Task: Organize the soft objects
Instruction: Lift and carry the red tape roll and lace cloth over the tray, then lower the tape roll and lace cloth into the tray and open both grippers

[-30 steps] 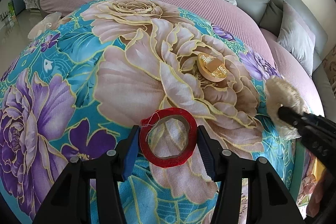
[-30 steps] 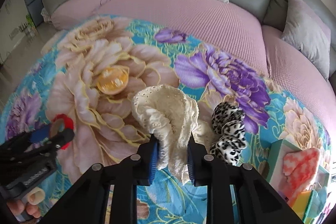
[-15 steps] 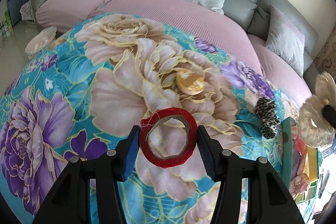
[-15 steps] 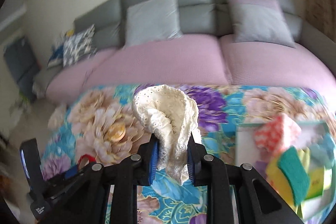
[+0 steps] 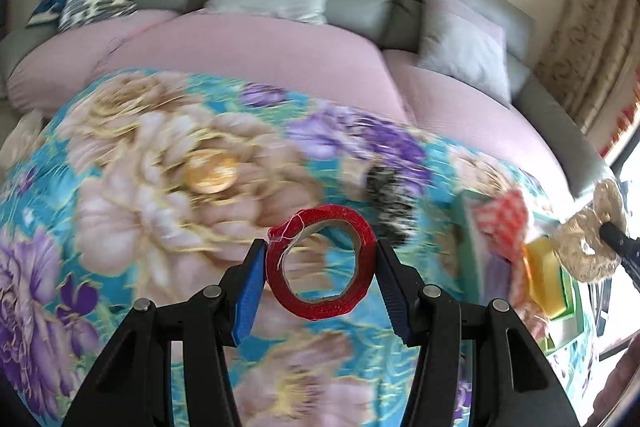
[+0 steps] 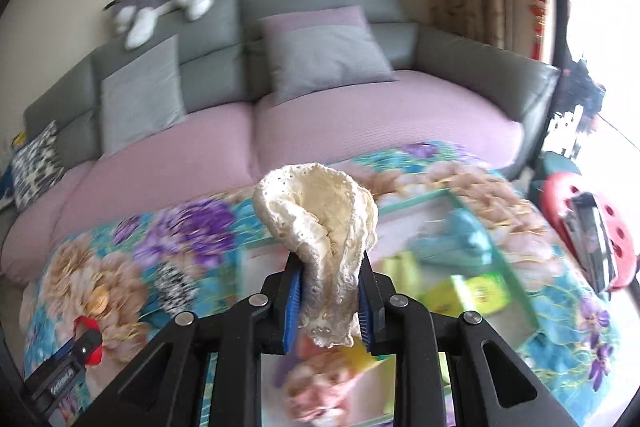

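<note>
Two soft things are in my grip at once. The cream lace scrunchie (image 6: 320,227) is pinched between the blue pads of my right gripper (image 6: 327,301), its frilly loop standing up above them and its tail hanging below, over the green-rimmed box (image 6: 516,287) on the floral blanket (image 6: 192,227). The box already holds a teal cloth (image 6: 456,243) and some yellow-green pieces that are too blurred to name. My left gripper (image 5: 320,269) is clamped on the red ring (image 5: 322,263), held clear above the blanket with the box off to its right.

The leopard-print scrunchie (image 6: 176,281) and an orange round thing (image 5: 210,173) lie on the blanket, well apart from the box.

My worry is the lace: it is floppy, so if I let go while off-centre it could snag the rim or spill outside. The red ring is squeezed only at its edges and could twist out.
</note>
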`<act>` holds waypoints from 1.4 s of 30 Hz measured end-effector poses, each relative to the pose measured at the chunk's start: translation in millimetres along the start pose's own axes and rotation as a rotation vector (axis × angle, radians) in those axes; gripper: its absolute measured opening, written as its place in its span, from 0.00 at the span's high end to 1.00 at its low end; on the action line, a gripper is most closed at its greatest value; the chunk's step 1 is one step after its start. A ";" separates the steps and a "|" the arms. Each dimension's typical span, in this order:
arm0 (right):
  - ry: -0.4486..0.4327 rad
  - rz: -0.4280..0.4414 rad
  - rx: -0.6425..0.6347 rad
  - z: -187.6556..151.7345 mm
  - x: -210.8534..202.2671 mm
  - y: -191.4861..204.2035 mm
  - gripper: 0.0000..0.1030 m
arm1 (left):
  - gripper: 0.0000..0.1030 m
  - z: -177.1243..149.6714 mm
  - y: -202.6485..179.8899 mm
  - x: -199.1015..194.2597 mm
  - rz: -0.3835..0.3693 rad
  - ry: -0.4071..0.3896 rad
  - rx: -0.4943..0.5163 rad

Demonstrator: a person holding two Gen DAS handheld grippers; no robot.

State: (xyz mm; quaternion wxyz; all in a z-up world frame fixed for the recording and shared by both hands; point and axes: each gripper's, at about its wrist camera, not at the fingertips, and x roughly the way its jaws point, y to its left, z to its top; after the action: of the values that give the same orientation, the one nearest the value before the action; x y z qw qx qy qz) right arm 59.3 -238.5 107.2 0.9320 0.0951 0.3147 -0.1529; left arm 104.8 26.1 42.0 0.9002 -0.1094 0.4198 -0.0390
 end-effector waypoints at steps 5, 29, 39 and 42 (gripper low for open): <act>-0.009 -0.039 0.087 5.2 1.2 -49.6 0.74 | 0.46 -4.0 -39.9 5.9 -0.051 0.019 0.081; 0.128 -0.007 0.232 -11.6 54.3 -134.8 0.74 | 0.46 -0.2 -173.9 44.5 -0.096 0.020 0.363; 0.193 -0.031 0.220 -17.7 72.3 -136.6 0.74 | 0.46 -2.2 -192.7 92.2 -0.074 0.091 0.366; 0.195 -0.038 0.208 -17.2 73.9 -135.1 0.74 | 0.46 -4.3 -198.0 99.2 -0.080 0.099 0.375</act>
State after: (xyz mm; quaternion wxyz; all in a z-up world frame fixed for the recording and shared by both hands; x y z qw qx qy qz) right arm 58.9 -376.8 37.3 0.8790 0.1994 0.3881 -0.1923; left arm 169.8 -183.3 10.7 0.8807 0.0456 0.4442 -0.1578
